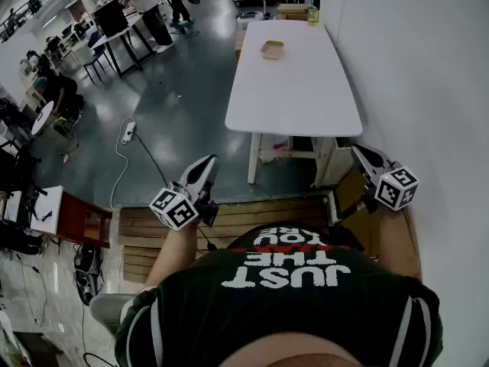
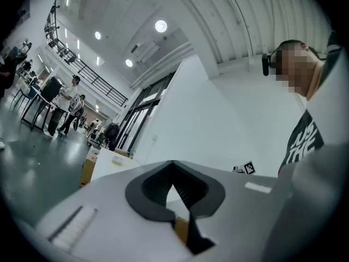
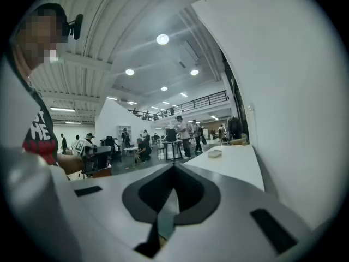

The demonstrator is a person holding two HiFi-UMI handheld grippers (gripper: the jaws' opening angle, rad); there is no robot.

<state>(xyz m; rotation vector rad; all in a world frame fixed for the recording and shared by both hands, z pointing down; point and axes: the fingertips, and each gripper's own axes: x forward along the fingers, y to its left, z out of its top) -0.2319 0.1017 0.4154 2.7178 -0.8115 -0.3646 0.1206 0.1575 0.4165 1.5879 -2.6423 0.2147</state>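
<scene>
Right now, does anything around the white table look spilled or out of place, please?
Nothing looks spilled or damaged. On the white table a small tray sits flat and a bottle stands upright at the far end. Only a power strip lies on the floor.

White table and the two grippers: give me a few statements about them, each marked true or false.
1. The white table stands along the wall. True.
2. A small container sits on the table. True.
3. The left gripper holds the container. False: its jaws are together on nothing, well short of the table.
4. The right gripper has its jaws wide apart. False: they are together, with nothing between them.
</scene>
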